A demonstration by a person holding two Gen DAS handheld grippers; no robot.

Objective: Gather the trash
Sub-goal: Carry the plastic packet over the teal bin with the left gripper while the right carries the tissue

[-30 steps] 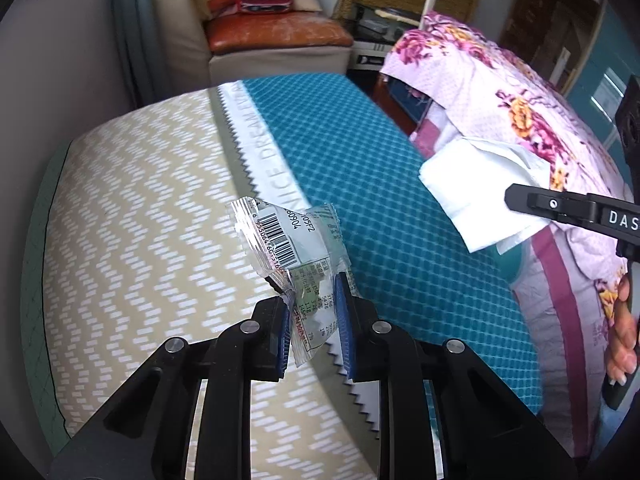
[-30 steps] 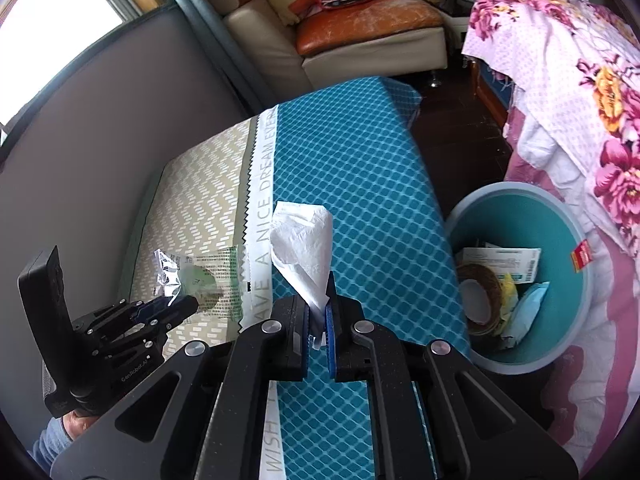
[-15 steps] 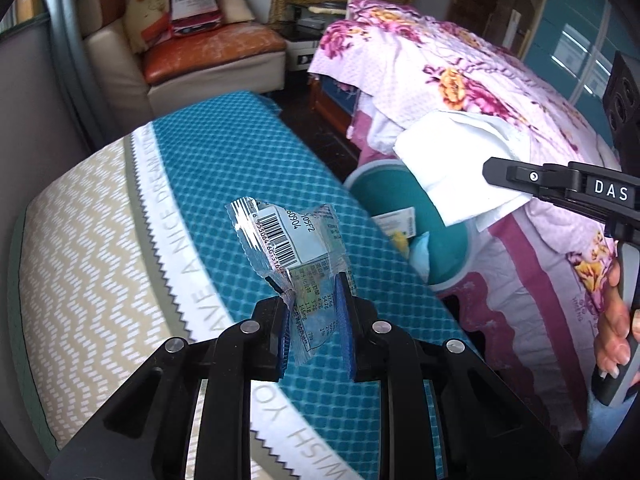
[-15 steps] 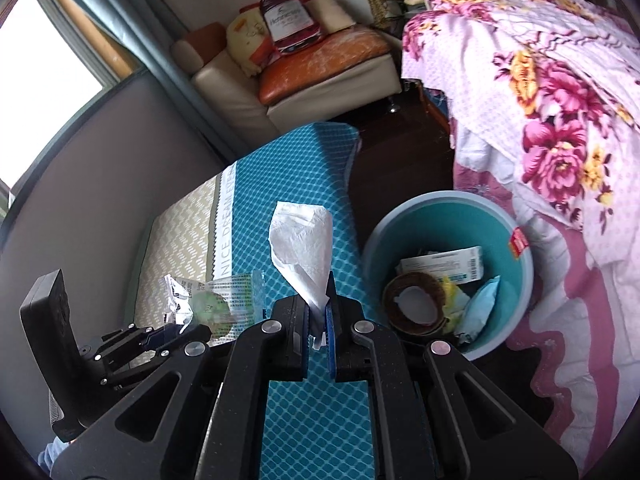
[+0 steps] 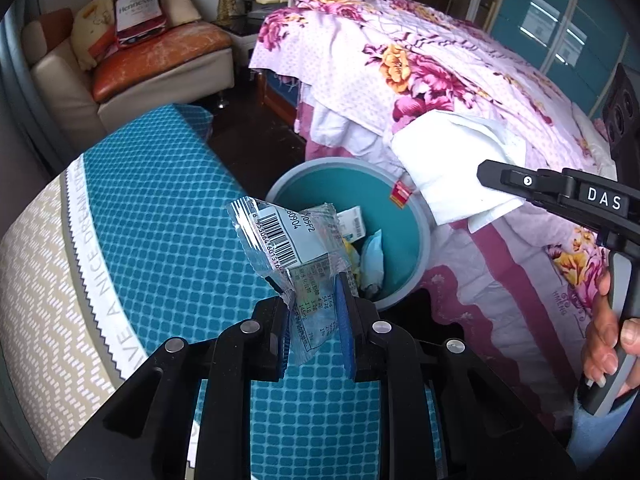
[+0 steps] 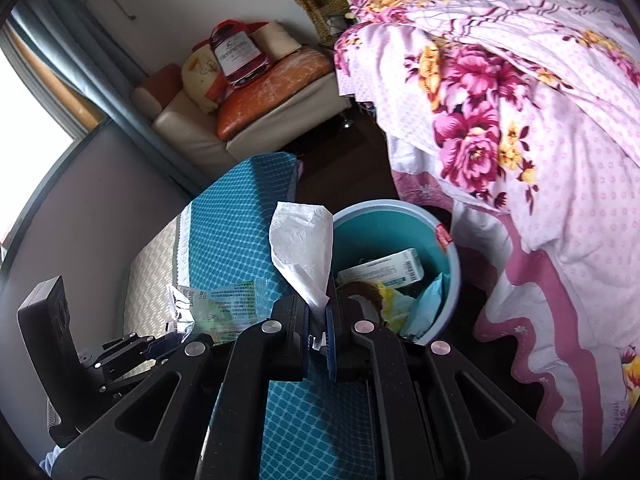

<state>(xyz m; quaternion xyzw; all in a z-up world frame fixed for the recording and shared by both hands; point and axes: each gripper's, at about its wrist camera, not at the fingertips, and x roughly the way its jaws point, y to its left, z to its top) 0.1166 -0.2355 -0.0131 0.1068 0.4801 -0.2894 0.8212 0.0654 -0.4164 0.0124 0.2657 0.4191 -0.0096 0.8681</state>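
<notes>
My left gripper (image 5: 314, 304) is shut on a clear plastic wrapper (image 5: 288, 236) with a barcode, held above the teal-checked table edge, just short of the teal trash bin (image 5: 420, 220). My right gripper (image 6: 319, 314) is shut on a white tissue (image 6: 304, 248), held beside the bin (image 6: 400, 220). The bin holds a white box (image 6: 384, 270), a blue packet (image 6: 430, 294) and other scraps. The tissue (image 5: 456, 168) and right gripper arm (image 5: 560, 196) also show in the left wrist view, above the bin's right rim. The wrapper (image 6: 216, 300) shows in the right wrist view.
A table (image 5: 160, 216) with a teal and beige patterned cloth lies below both grippers. A bed with a pink floral quilt (image 5: 440, 80) stands right of the bin. A cream sofa with an orange cushion (image 5: 160, 52) is at the back. Dark floor lies between them.
Both grippers have moved right, off the middle of the table to its edge by the bin, each still holding its piece. The bin now fills more of both views.
</notes>
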